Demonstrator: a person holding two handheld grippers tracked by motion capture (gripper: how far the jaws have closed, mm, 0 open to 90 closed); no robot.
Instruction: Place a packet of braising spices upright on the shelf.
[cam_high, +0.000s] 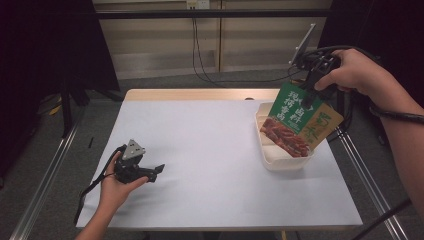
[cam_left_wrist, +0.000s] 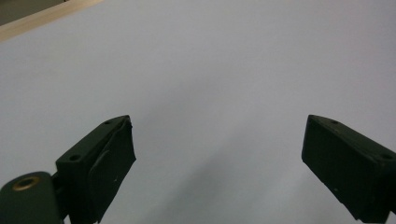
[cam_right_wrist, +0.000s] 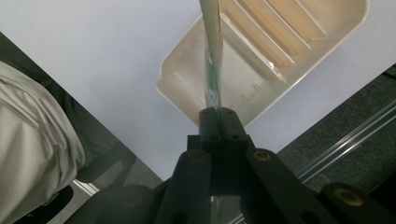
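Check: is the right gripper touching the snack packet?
Touching. In the right gripper view the right gripper has its jaws shut flat on the edge of the snack packet, which hangs over the tray.

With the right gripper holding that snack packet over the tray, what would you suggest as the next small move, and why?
Probably lower the packet a little into the cream tray before letting go. The right gripper has its jaws shut on the packet's top edge, and the packet hangs upright above the tray's ribbed compartments rather than resting in them. The left gripper sits open on the table, uninvolved.
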